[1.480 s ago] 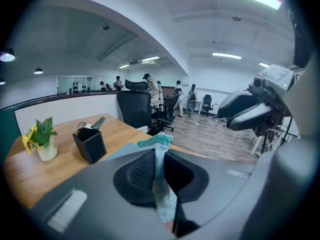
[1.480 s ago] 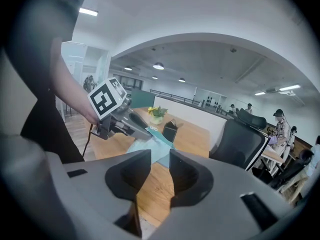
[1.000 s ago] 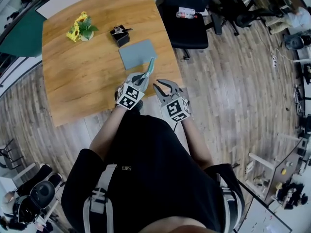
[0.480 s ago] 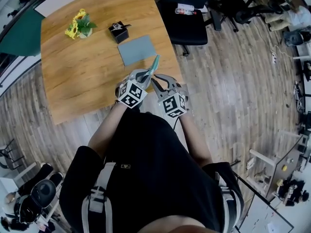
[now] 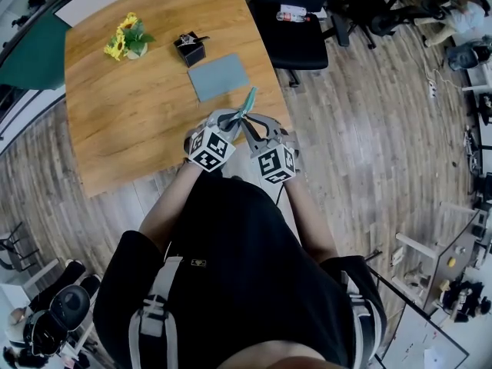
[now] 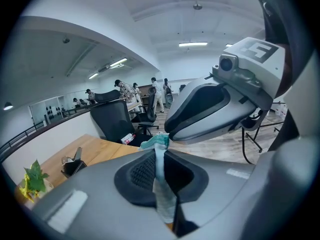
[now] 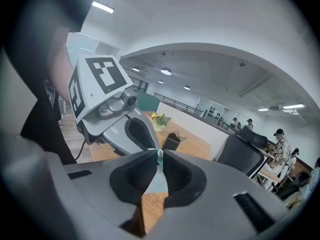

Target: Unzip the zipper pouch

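Head view: my right gripper [image 5: 247, 121] now sits just beside my left gripper [image 5: 232, 118] by the near corner of the table [image 5: 115, 129] — a second ago they were apart. The teal zipper pouch [image 5: 248, 101] is held in the air between them. Its long axis slants up and away from me, toward the table.

Left gripper view: the jaws are pressed together on the pouch's [image 6: 161, 184] lower end, which stands upright and edge-on.

Right gripper view: the jaws have just been closing and now pinch the pouch's [image 7: 159, 154] teal top end — the zipper end, I judge, so pulling can begin.
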Demonstrator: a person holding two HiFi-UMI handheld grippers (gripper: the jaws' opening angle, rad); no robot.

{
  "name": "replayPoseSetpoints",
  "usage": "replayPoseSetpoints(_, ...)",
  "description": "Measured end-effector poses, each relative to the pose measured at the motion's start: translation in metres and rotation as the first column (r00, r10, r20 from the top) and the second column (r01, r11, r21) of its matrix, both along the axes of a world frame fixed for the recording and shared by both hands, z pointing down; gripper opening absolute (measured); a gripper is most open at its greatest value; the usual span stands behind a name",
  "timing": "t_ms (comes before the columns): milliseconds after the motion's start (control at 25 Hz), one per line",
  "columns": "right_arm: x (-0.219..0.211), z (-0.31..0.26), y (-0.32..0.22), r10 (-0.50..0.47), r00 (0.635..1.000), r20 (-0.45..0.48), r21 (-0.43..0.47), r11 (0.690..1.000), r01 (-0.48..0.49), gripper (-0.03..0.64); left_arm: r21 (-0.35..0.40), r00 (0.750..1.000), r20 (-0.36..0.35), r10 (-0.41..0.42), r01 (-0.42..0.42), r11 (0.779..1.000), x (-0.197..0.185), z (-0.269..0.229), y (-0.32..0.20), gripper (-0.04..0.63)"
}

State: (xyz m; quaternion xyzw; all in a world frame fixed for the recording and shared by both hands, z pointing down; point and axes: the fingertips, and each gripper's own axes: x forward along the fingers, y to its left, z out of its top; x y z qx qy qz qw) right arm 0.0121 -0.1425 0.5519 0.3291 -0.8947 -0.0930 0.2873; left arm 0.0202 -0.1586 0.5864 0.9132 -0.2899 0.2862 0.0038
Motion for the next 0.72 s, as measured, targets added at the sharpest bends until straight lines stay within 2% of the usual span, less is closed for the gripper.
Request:
replayPoseSetpoints(480,-0.013,-0.008,-0.002,0.055,0.997,0.045,0.028,0.998,-0.056,0.009,-0.001,1.0,0.003,0.01,-0.01,1.0,-0.019,0.0,0.003,0.015)
replayPoseSetpoints(720,-0.014,-0.004,-0.005,0.079,0.994,0.08,-0.007,0.997,-0.079,0.012,0.0,0.999,0.017,0.031,-0.031,1.0,-0.024,0.004,0.003,0.015)
